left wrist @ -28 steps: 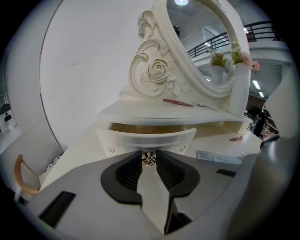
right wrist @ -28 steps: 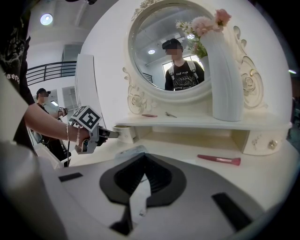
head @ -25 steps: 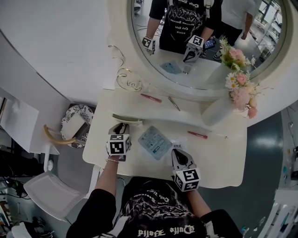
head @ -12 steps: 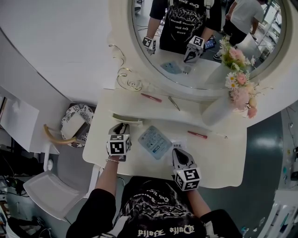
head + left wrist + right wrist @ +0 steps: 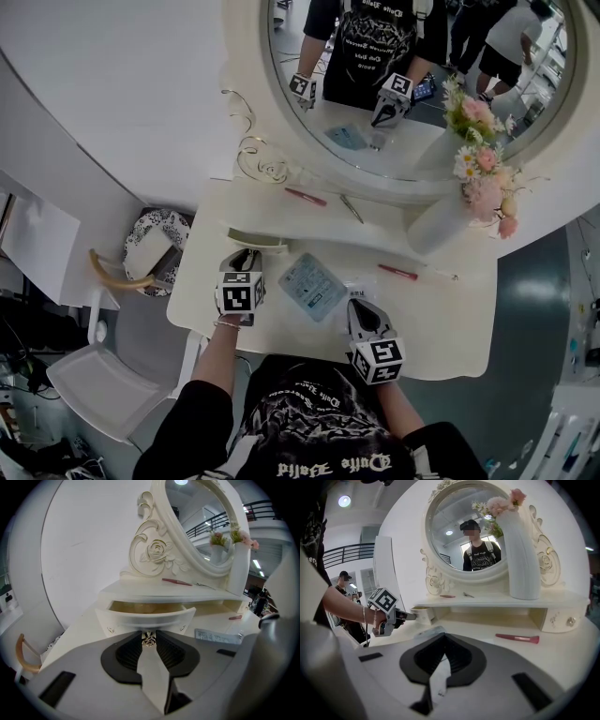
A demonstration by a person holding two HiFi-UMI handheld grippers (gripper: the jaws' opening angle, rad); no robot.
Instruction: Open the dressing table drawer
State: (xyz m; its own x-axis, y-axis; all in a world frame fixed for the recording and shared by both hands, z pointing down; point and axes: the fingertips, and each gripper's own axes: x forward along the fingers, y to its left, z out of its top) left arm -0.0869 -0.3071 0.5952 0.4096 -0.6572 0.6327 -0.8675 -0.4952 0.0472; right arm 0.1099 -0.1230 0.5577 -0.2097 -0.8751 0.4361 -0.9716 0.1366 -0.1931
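The cream dressing table [image 5: 441, 323] has a small left drawer [image 5: 145, 619] pulled partly out from under its upper shelf, so its pale inside shows. My left gripper [image 5: 149, 639] is shut on the drawer's little metal knob [image 5: 149, 641], with the pads pinching it from both sides. In the head view this gripper [image 5: 246, 255] points at the drawer [image 5: 255, 240]. The right gripper view shows it from the side [image 5: 412, 616]. My right gripper [image 5: 361, 309] hovers over the tabletop near the front edge. Its jaws [image 5: 444, 638] are shut on nothing.
A blue-grey packet [image 5: 312, 286] lies between the grippers. A pink pen [image 5: 397, 272] rests on the tabletop, and a red one [image 5: 305, 197] on the shelf. A white vase of flowers [image 5: 436, 225] stands at the right, before the oval mirror [image 5: 394, 112]. A white chair [image 5: 98, 389] and patterned bin [image 5: 155, 251] sit left.
Neither gripper nor the drawer has moved. Only the people reflected at the mirror's upper right have shifted.
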